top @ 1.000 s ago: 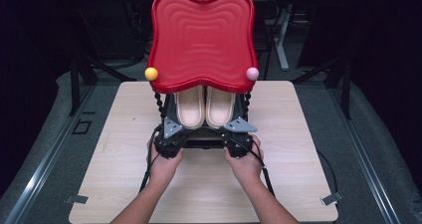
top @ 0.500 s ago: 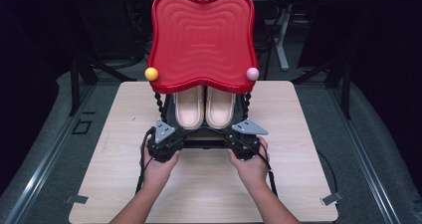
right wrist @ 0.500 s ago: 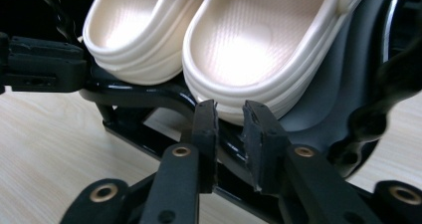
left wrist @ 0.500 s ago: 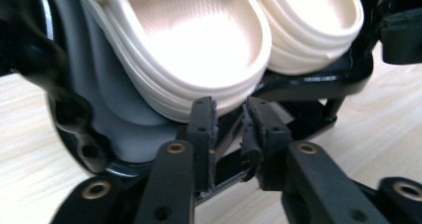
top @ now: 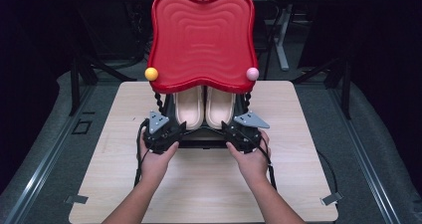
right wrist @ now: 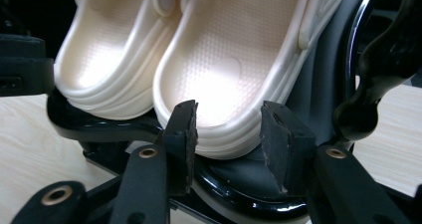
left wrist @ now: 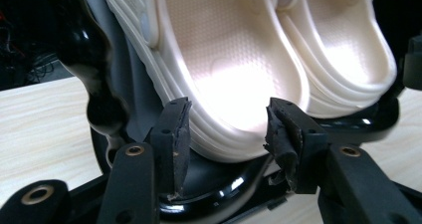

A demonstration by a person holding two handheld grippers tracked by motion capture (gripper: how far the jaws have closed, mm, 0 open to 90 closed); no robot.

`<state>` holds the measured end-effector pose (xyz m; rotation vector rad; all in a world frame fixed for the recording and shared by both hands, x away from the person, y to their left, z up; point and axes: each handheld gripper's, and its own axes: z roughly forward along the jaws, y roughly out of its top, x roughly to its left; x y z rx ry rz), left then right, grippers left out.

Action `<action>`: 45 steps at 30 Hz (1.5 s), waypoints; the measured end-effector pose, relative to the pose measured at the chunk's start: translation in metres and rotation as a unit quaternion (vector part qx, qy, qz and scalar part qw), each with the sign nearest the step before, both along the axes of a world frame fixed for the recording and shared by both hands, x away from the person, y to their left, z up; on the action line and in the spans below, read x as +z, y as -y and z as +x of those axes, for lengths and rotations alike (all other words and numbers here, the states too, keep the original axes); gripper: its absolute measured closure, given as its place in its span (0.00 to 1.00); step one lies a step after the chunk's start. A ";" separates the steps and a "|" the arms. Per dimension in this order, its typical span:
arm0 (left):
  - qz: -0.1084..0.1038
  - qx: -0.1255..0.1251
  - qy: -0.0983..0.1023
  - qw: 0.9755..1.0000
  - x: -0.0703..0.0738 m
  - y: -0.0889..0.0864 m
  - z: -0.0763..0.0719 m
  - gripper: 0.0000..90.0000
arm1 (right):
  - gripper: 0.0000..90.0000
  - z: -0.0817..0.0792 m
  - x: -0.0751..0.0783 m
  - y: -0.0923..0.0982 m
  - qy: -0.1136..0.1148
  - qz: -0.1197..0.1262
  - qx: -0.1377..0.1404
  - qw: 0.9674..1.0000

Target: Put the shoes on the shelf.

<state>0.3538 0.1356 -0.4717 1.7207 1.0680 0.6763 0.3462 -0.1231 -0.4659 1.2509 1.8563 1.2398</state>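
Observation:
Two cream clogs stand side by side on the low black shelf [top: 201, 143] of a small stand with a red wavy top [top: 201, 40]. My left gripper [top: 171, 132] is at the heel of the left clog [top: 188, 107]. Its jaws have just been opening and now stand open [left wrist: 226, 127], with that clog's heel [left wrist: 219, 59] between them, pads apart from it. My right gripper [top: 234, 132] is at the right clog [top: 220, 107]. Its jaws have also just been opening and stand open [right wrist: 229, 129] around that heel [right wrist: 234, 50], not pressing.
The stand sits mid-table on a light wooden table [top: 199, 194]. A yellow ball [top: 151, 73] and a pink ball [top: 252, 73] cap the red top's front corners. Black turned posts [left wrist: 94, 84] [right wrist: 378, 64] flank the clogs. Dark floor surrounds the table.
Both grippers' jaws have spread from shut to wide open at the clog heels. The hands have shifted slightly outward and otherwise stayed in place.

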 end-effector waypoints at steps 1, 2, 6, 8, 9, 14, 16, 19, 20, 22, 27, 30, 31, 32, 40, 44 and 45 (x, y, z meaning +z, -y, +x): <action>-0.002 0.001 -0.002 1.000 -0.001 0.000 0.001 0.57 | 0.62 0.001 -0.001 0.000 -0.001 0.003 -0.002 1.000; -0.007 0.002 -0.004 1.000 -0.001 0.000 0.002 0.56 | 0.62 0.002 -0.001 0.000 -0.002 0.004 -0.003 1.000; -0.016 0.004 -0.003 1.000 -0.002 0.000 0.005 0.55 | 0.60 0.005 -0.003 0.000 -0.003 0.006 -0.008 1.000; -0.019 0.005 -0.003 1.000 -0.003 0.000 0.007 0.55 | 0.59 0.007 -0.003 0.000 -0.006 0.009 -0.009 1.000; -0.017 0.004 -0.005 1.000 -0.003 0.000 0.008 0.55 | 0.59 0.008 -0.003 0.000 -0.007 0.013 -0.010 1.000; -0.025 0.002 -0.008 1.000 -0.006 0.002 0.013 0.56 | 0.59 0.010 -0.002 0.001 -0.019 0.024 -0.009 0.999; -0.019 0.003 -0.010 1.000 -0.006 0.003 0.015 0.55 | 0.58 0.010 -0.002 0.001 -0.016 0.036 -0.011 0.999; -0.014 0.007 -0.011 1.000 -0.005 0.004 0.015 0.56 | 0.58 0.010 0.000 0.001 -0.008 0.037 -0.014 0.999; -0.013 0.007 -0.010 1.000 -0.005 0.005 0.015 0.56 | 0.58 0.011 -0.001 0.000 -0.010 0.034 -0.014 0.999; -0.012 0.007 -0.009 1.000 -0.005 0.005 0.016 0.57 | 0.58 0.014 -0.003 -0.001 -0.017 0.028 -0.015 0.999; -0.008 0.003 -0.010 1.000 -0.004 0.004 0.017 0.57 | 0.63 0.018 -0.005 -0.002 -0.011 0.023 -0.012 1.000; -0.006 0.004 -0.010 1.000 -0.004 0.005 0.017 0.58 | 0.65 0.020 -0.006 -0.001 -0.007 0.023 -0.004 1.000; -0.004 0.003 -0.012 1.000 -0.003 0.005 0.018 0.58 | 0.68 0.021 -0.005 -0.001 -0.005 0.019 -0.004 1.000; -0.003 0.002 -0.008 1.000 -0.003 0.005 0.018 0.58 | 0.71 0.021 -0.005 -0.001 0.001 0.013 -0.004 1.000; 0.014 0.007 0.004 1.000 -0.002 0.006 0.019 0.65 | 0.71 0.023 -0.004 -0.002 0.004 0.004 0.003 1.000; 0.013 0.003 -0.001 1.000 -0.001 0.005 0.020 0.65 | 0.71 0.023 -0.002 -0.004 -0.001 -0.002 0.000 1.000; 0.014 0.002 -0.001 1.000 -0.001 0.005 0.020 0.65 | 0.71 0.023 -0.002 -0.004 -0.002 -0.003 0.000 1.000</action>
